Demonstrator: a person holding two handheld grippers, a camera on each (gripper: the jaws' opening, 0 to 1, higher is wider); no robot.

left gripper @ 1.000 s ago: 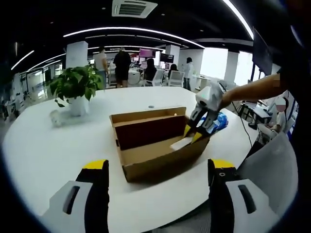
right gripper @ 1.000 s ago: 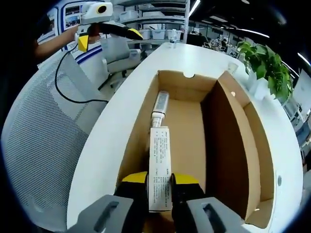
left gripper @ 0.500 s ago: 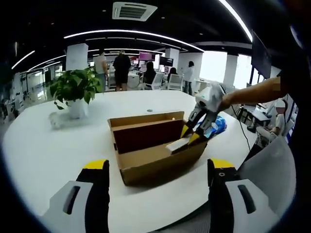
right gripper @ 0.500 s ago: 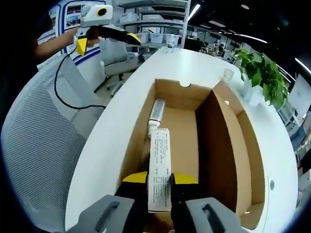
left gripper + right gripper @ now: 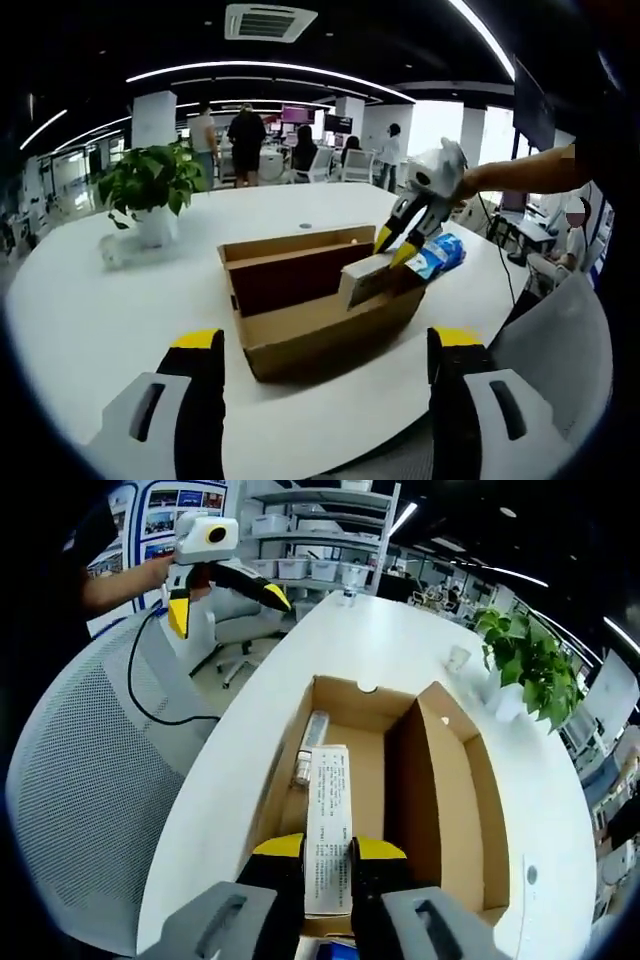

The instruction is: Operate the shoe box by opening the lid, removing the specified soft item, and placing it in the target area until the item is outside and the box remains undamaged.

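Right hand-held gripper [image 5: 327,852] is clamping the white carton [image 5: 327,820], holding it above the open shoe box [image 5: 440,780] | left hand-held gripper [image 5: 325,352], jaws apart, is hovering off the bench [image 5: 90,310] | I'm aiming to lift straight, clearing the cardboard wall without snagging.
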